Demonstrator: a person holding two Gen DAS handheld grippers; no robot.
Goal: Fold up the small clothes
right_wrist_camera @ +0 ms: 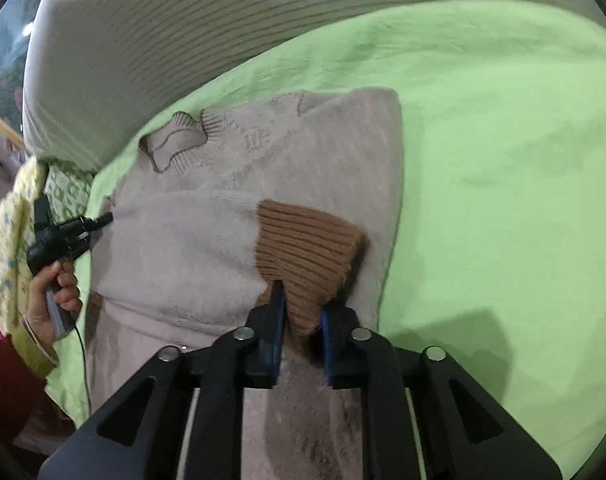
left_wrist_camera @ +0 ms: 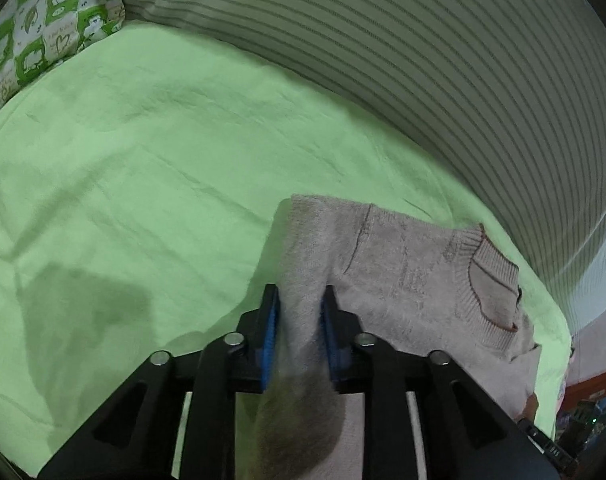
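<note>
A small beige knit sweater (left_wrist_camera: 407, 272) lies on a light green bedsheet (left_wrist_camera: 143, 184). My left gripper (left_wrist_camera: 301, 300) is shut on a fold of the sweater's beige fabric, with cloth bunched between the blue pads. In the right wrist view the sweater (right_wrist_camera: 207, 224) is partly folded, one sleeve laid across the body. My right gripper (right_wrist_camera: 303, 304) is shut on that sleeve's brown ribbed cuff (right_wrist_camera: 307, 244). The ribbed collar (right_wrist_camera: 179, 140) lies at the far left. The other gripper (right_wrist_camera: 63, 236), held in a hand, touches the sweater's left edge.
A grey striped cushion or bolster (left_wrist_camera: 423, 60) runs along the far side of the bed. A green frog-print pillow (left_wrist_camera: 43, 32) sits at the far left. The bed edge (left_wrist_camera: 559, 360) is at the right, with room clutter beyond.
</note>
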